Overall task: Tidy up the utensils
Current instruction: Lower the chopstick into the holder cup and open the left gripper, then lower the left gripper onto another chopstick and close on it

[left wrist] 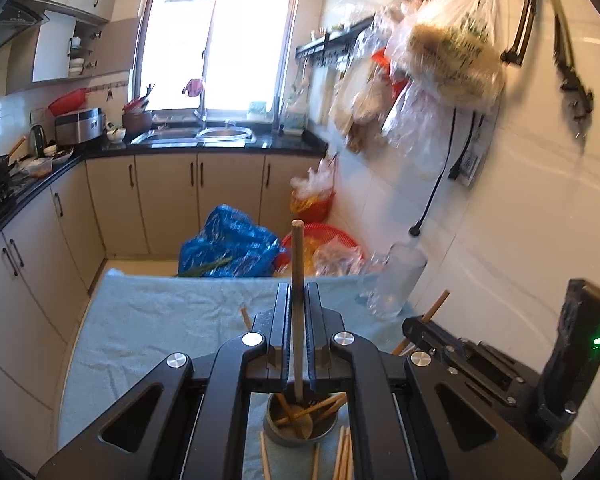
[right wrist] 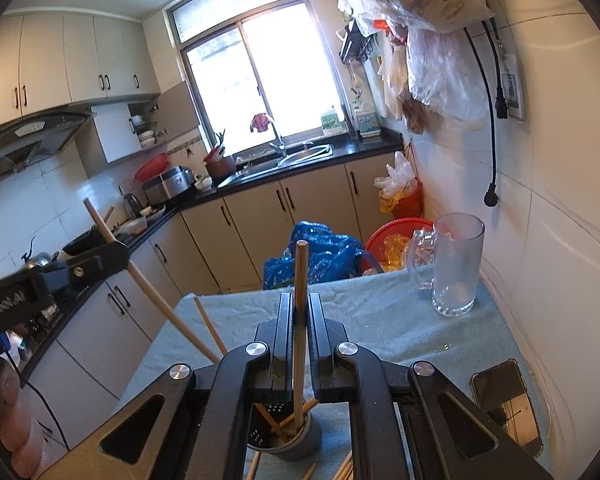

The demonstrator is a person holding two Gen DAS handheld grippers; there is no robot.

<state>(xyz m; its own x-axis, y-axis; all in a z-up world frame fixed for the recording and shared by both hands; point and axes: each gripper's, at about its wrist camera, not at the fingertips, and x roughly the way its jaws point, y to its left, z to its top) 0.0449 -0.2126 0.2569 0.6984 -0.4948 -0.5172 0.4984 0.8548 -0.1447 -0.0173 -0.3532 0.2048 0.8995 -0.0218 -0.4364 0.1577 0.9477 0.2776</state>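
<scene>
Wooden chopstick (left wrist: 298, 300), one, upright at frame centre of the left wrist view, clamped in the closed left gripper (left wrist: 298, 304), lower end inside the metal holder (left wrist: 300, 424) at bottom centre. Second chopstick (right wrist: 300, 312), likewise pinched by the right gripper (right wrist: 300, 316), tip in the same holder. Loose chopsticks (left wrist: 342, 456) beside the holder on the blue towel (left wrist: 160, 320). Glass mug (right wrist: 456, 264), right, standing on the towel.
</scene>
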